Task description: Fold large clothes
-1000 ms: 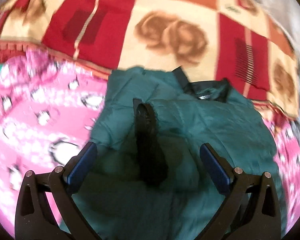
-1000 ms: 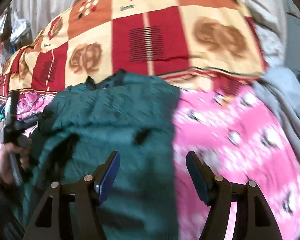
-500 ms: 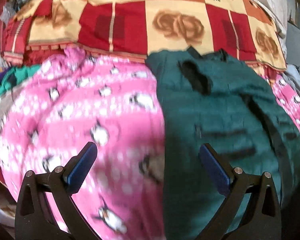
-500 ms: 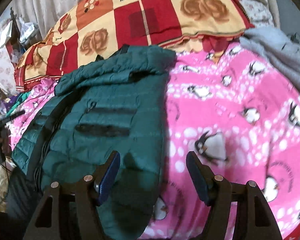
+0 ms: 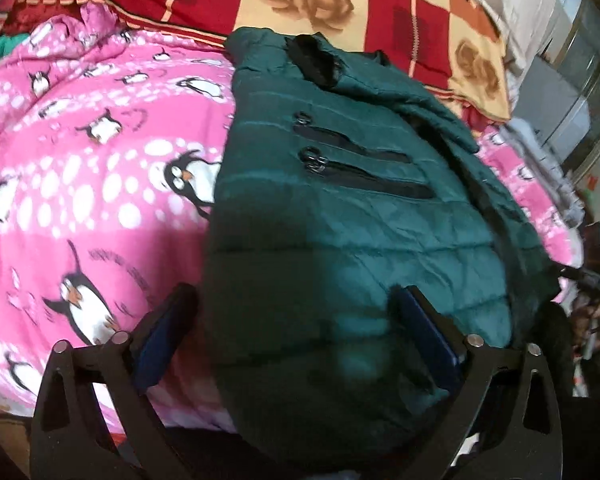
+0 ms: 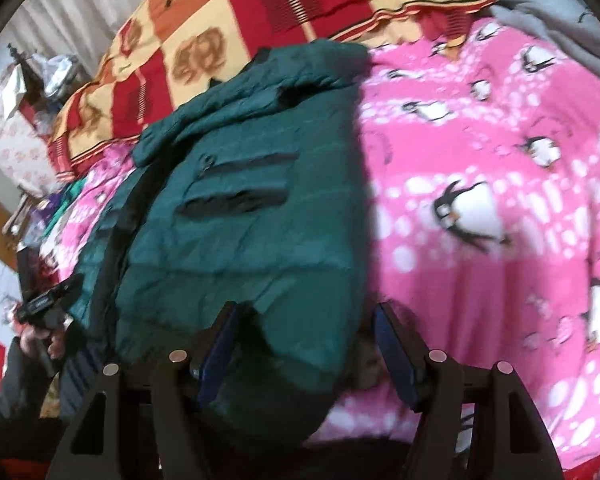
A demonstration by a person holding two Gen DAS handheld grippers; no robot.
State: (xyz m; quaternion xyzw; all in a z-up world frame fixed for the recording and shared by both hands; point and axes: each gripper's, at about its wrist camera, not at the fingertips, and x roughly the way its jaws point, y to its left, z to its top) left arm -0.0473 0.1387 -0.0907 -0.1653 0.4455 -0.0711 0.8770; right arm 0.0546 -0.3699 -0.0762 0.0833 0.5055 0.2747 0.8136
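The green puffer jacket (image 5: pixel 340 208) lies on the pink penguin blanket (image 5: pixel 80 168), hem near. The left gripper (image 5: pixel 296 344), jaws closing, straddles the hem's left corner; the right gripper (image 6: pixel 304 344) stands apart over the other. Pinch both layers squarely at each corner before lifting.

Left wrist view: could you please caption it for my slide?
Left claw closing over the hem of a green puffer jacket on a pink penguin blanket.
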